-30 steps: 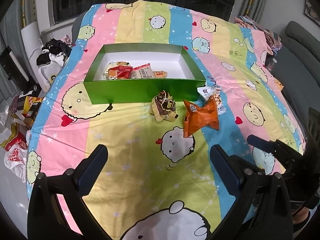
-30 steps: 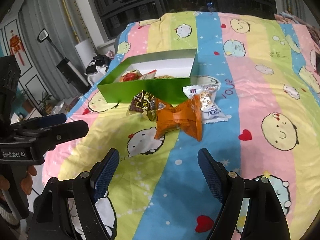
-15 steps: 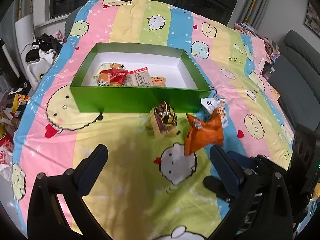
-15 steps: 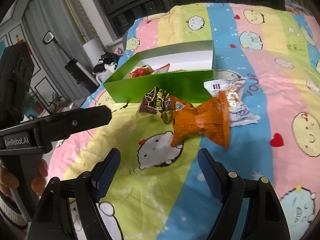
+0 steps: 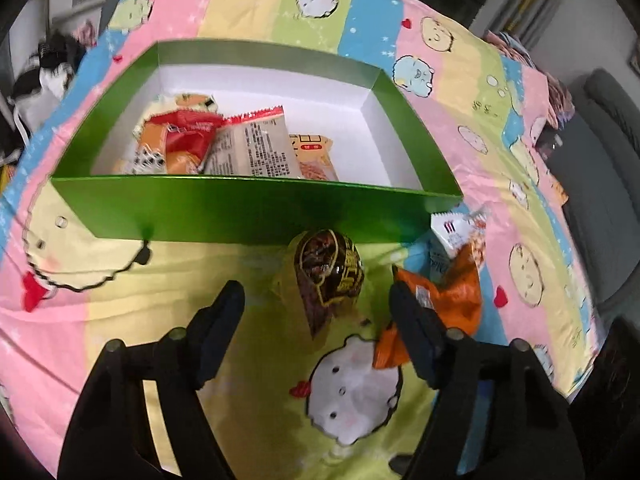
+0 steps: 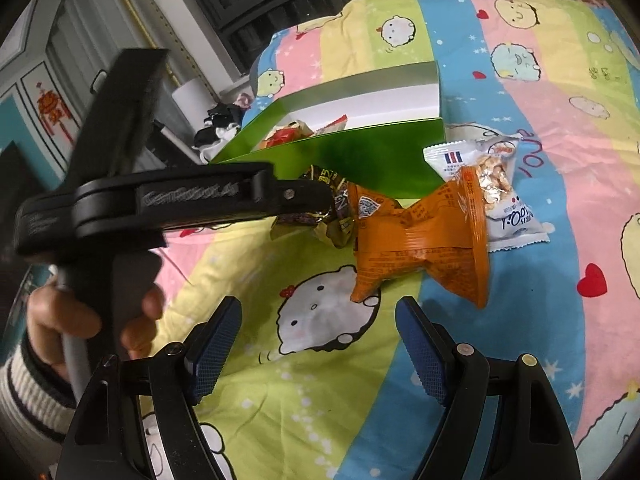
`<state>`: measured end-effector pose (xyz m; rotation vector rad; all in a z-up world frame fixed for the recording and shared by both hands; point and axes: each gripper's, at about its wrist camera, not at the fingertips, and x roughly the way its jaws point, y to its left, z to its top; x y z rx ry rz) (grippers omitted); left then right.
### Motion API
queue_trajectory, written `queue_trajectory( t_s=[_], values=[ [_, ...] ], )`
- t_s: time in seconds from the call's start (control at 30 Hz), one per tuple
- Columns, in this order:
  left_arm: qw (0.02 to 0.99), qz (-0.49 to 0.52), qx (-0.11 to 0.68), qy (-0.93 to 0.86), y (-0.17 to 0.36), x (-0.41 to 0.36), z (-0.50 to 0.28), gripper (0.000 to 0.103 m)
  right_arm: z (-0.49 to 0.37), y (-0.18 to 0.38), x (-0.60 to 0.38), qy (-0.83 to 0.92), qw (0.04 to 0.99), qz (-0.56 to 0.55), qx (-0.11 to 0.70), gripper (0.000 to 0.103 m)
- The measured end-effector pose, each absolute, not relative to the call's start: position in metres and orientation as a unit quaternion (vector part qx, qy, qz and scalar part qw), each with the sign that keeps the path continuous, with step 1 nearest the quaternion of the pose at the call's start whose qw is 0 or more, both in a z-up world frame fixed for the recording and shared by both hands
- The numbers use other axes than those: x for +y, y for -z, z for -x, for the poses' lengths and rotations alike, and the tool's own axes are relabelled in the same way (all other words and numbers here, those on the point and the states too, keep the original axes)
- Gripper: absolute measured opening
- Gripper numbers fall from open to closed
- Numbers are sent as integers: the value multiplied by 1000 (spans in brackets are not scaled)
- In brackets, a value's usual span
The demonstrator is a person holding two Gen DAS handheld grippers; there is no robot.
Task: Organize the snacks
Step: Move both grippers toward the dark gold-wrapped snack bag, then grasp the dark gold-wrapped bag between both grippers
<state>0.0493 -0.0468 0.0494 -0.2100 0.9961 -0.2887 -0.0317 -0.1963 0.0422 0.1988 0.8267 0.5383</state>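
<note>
Left wrist view: my left gripper [image 5: 318, 306] has just been closing, but its jaws are not yet touching the dark snack pack [image 5: 328, 270] lying between them, before the green box [image 5: 256, 210]. My right gripper [image 6: 318, 330] stays spread, empty, near the orange pack [image 6: 420, 240].

A cartoon-print bed [image 5: 460, 92] carries a green box [image 5: 256, 208] and 3 snack packets beside it.

**Both grippers low, neither one gripping**

My left gripper [image 5: 318, 304] pointed steeply down, its jaws just narrowing yet still apart, pads pressing nothing. My left hand [image 6: 84, 316], in a striped cuff, clasped its handle. My right gripper [image 6: 318, 334] hung wide open, tilted downward.
</note>
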Motion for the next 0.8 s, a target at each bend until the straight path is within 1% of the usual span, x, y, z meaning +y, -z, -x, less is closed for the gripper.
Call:
queue_trajectory(
  t_s=[0.07,0.1,0.27,0.3,0.33,0.4,0.6,0.7,0.8],
  values=[
    [856,122,480,145,-45,-46,-56,64,30,-41,-198,-259,875,-100,397,81],
    [854,127,484,145,-43,-46,-58,54,30,-40,-198,-259,875,-100,398,81],
    [848,142,489,145,-42,-44,-62,47,30,-39,-199,-261,874,-102,398,81],
    [846,147,491,148,-42,-43,-61,43,30,-39,-199,-261,874,-102,397,81],
    [845,143,493,148,-41,-43,-59,35,30,-39,-199,-262,874,-102,397,81],
    [843,140,495,157,-41,-42,-56,32,30,-38,-199,-263,873,-104,397,81],
    [839,159,488,178,-51,-24,-34,32,31,-37,-194,-271,870,-98,400,81],
    [827,198,489,196,-55,-10,-17,32,32,-38,-191,-279,867,-94,402,81],
    [818,215,494,204,-54,-5,-3,32,35,-39,-186,-283,865,-89,405,81]
  ],
)
